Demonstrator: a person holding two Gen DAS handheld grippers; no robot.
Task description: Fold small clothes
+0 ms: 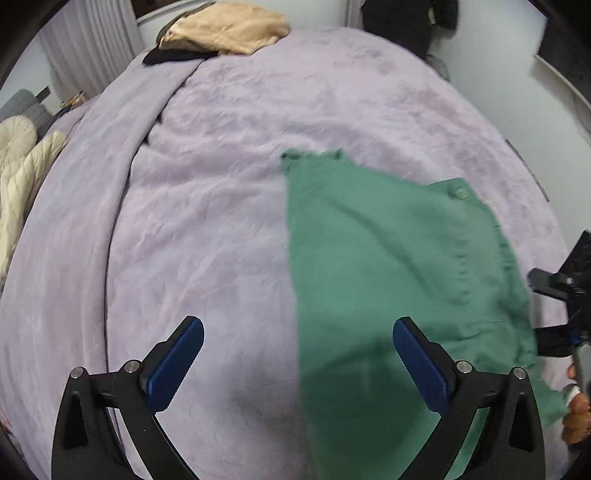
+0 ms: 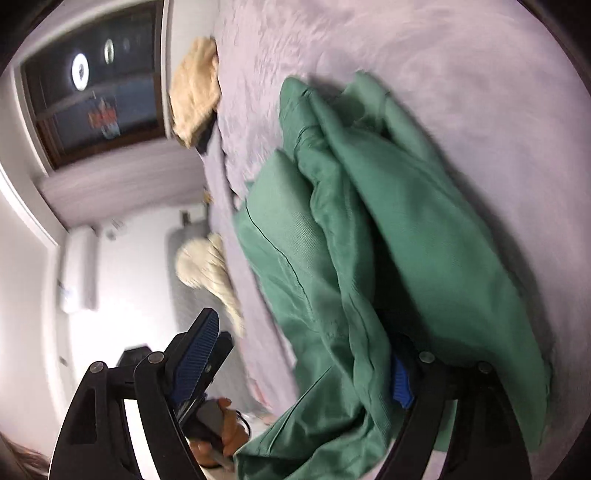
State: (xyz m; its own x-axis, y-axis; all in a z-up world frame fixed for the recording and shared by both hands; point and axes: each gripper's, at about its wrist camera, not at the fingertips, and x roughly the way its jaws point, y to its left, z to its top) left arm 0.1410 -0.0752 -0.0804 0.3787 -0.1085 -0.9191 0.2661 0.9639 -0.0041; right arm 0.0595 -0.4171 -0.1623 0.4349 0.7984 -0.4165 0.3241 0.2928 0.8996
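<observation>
A green garment point(image 1: 388, 266) lies on the lilac blanket point(image 1: 221, 221), its left edge straight, its right side lifted and bunched. My left gripper point(image 1: 297, 354) is open and empty above the garment's near left edge. My right gripper point(image 2: 299, 358) is open; the garment point(image 2: 351, 240) hangs in folds over its right finger point(image 2: 400, 384), which is mostly hidden. The right gripper also shows at the right edge of the left wrist view point(image 1: 565, 295).
A beige garment point(image 1: 225, 29) over a black one point(image 1: 170, 55) lies at the far end of the bed. A cream quilted jacket point(image 1: 18, 173) sits off the left side. A window point(image 2: 92, 85) and white walls surround the bed.
</observation>
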